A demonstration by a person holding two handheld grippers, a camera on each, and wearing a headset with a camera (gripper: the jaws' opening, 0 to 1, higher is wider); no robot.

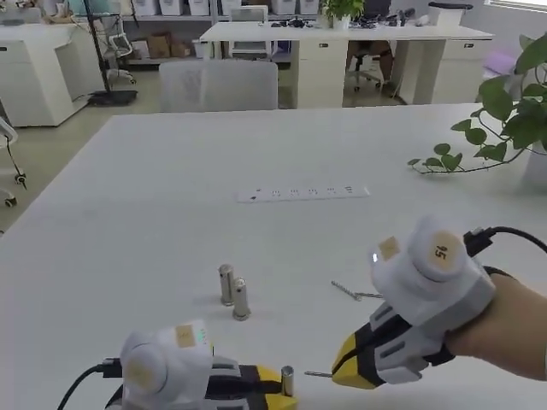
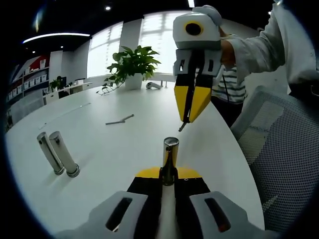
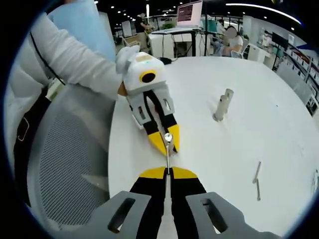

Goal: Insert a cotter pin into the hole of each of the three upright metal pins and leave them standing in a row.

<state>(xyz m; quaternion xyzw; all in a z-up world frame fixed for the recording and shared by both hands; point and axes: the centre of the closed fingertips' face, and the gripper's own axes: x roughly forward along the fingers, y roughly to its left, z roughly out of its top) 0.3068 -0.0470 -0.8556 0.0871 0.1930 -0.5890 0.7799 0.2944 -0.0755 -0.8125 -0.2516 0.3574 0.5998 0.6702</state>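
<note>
White table (image 1: 128, 213) bears two metal pins (image 1: 227, 285), cotter pins (image 1: 353, 293), power strip (image 1: 303, 194)

Power strip (image 1: 303, 194), leafy plant (image 1: 500, 98)

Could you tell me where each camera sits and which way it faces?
Head view: on the person's head, facing forward and down at the table, left gripper, right gripper and a forearm.
Left gripper view: on the left gripper, facing along its jaws past the pin to the right gripper and a sleeve.
Right gripper view: on the right gripper, facing along its cotter pin to the left gripper and the other sleeve.
Shared: both gripper views show the pin.
</note>
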